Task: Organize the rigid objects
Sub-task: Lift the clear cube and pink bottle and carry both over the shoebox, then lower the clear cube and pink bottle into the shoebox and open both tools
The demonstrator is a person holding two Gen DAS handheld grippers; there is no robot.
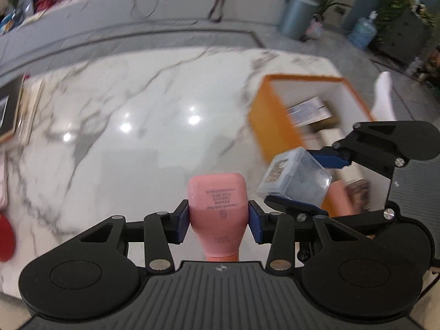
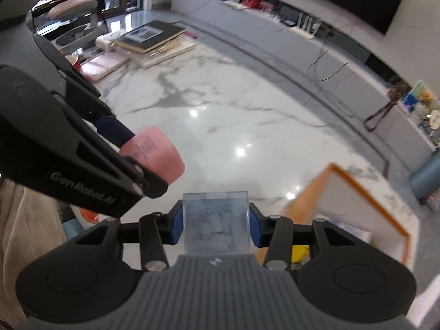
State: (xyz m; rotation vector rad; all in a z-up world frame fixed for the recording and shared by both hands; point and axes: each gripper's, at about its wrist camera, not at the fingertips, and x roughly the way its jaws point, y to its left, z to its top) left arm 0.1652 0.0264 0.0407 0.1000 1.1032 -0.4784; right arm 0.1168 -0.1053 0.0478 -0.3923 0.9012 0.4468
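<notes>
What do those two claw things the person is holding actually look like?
Both look alike. The left gripper and the right gripper are matte black linkages with silver pivot pins, round discs on either side, blue finger pads and a ribbed grey body. The left carries white "GenRobot.AI" lettering.

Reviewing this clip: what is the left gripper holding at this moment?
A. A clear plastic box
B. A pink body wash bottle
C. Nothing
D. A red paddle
B: the left gripper's blue pads press both sides of the pink body wash bottle, while the clear plastic box sits in the right gripper.
</notes>
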